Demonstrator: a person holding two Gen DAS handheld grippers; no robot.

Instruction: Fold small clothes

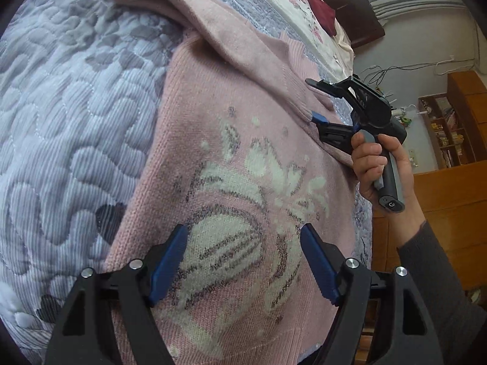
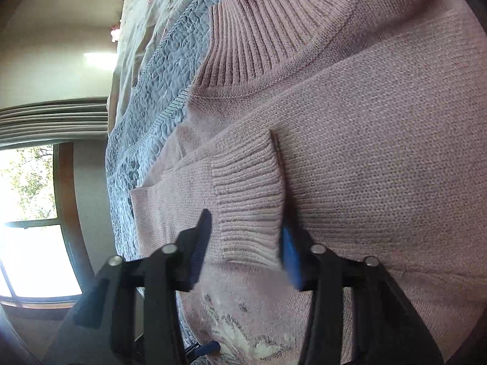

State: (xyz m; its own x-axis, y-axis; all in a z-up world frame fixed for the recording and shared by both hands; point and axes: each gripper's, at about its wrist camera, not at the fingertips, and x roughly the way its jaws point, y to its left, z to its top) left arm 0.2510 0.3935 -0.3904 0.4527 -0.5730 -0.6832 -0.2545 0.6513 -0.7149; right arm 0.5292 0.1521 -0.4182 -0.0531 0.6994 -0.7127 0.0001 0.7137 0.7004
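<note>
1. Two black arms with blue pads fill the bottom of the left wrist view. They belong to the left gripper (image 1: pixel 243 261). Its jaws stand wide apart and hold nothing.

2. Under those jaws, a pink sweater (image 1: pixel 237 164) lies spread out, filling the middle of the frame. It has a white and grey knitted picture (image 1: pixel 243 213) on its front.

3. A pale blue quilt (image 1: pixel 67 115) lies under the sweater and fills the left side of that view.

4. At the right of the left wrist view, a hand (image 1: pixel 383 167) in a grey sleeve (image 1: pixel 438 276) holds the right gripper (image 1: pixel 316 103) by its handle.

5. One sleeve of the sweater is folded across its chest. The sleeve's ribbed cuff (image 1: pixel 307 115) ends at the right gripper's tips.

6. In the right wrist view, the right gripper (image 2: pixel 246 246) sits at the bottom middle. Its jaws are partly open, with the ribbed cuff (image 2: pixel 246 194) between them. The right pad is at the cuff's edge. The left pad looks apart from it, so the gripper is not squeezing the cuff.

7. Near the top of that view is the sweater's ribbed collar (image 2: pixel 274 30).

8. A bright window (image 2: pixel 30 222) shows at the lower left of the right wrist view.

9. Wooden shelves (image 1: pixel 447 127) stand at the far right of the left wrist view.
</note>
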